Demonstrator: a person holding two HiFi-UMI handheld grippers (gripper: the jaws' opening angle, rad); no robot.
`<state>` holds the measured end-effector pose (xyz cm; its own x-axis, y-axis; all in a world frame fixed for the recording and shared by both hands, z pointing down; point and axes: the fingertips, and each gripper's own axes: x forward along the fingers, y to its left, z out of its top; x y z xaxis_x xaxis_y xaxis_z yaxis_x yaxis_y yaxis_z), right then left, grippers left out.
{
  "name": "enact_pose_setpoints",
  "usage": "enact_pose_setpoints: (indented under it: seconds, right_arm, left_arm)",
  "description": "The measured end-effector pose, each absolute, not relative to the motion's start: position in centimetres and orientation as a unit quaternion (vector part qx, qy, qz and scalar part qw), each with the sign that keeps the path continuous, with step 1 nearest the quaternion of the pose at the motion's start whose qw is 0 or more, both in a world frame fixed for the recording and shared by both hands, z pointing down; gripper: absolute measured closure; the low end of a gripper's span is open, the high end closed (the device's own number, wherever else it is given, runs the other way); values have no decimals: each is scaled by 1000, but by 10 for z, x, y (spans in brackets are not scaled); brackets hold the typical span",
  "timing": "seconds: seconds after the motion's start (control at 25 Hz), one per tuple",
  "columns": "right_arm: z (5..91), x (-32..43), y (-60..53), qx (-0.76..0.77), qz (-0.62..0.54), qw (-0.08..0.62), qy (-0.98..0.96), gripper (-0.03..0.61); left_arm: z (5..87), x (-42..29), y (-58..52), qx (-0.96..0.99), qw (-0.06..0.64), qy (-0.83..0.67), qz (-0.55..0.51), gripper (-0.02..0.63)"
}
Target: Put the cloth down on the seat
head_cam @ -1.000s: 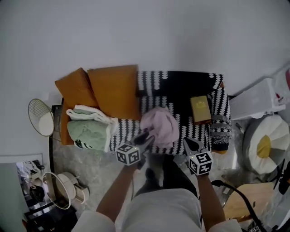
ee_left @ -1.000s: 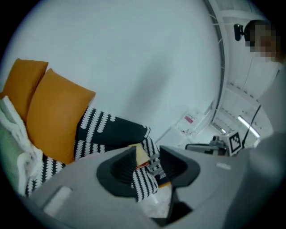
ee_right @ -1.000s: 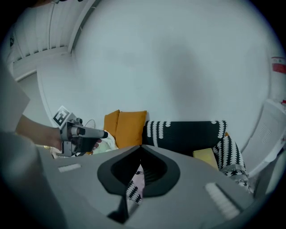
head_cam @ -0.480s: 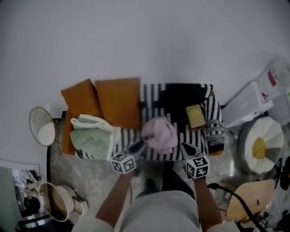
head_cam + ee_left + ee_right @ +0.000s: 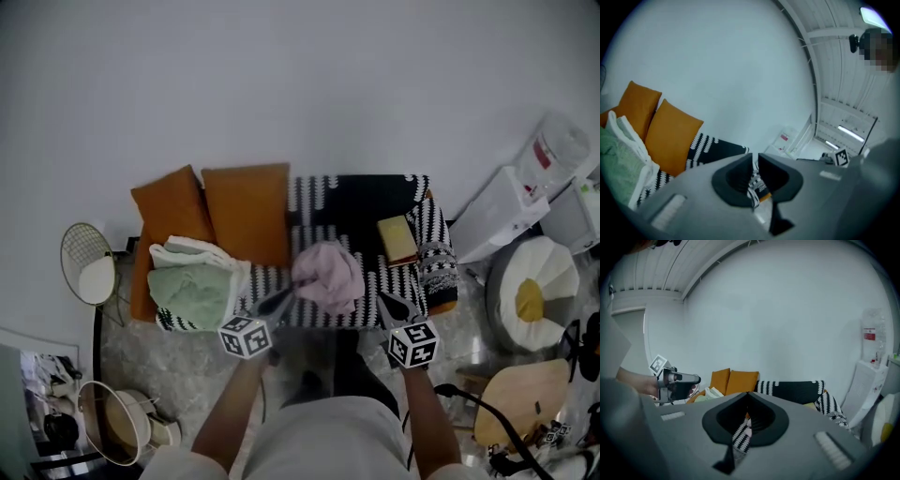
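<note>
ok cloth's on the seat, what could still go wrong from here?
1. The pink cloth lies bunched near the front edge of the seat, so it might slump off onto the floor.
2. The left hand-held gripper has just been closing its jaws, empty, with its tip close to the cloth's edge. A stray fold could snag if it moves across.

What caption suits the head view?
Pink cloth lies crumpled on the patterned seat, beside orange cushions and a green towel.
</note>
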<state>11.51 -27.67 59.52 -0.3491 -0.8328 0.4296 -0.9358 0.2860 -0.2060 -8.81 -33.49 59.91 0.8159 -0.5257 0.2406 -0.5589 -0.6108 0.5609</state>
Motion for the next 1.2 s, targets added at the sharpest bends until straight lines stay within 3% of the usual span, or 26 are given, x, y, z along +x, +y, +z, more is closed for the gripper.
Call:
enact_pose_setpoints:
  seconds: [0.36,1.2]
  right_arm:
    - [587,125,-223,568,223,110,-785,574]
    - [534,210,-155,534,182,90,-821,574]
  left_arm:
    - [581,-96,-294,899,310,-309,13,614]
    - [535,-16,-191,914,175,-363,53,615]
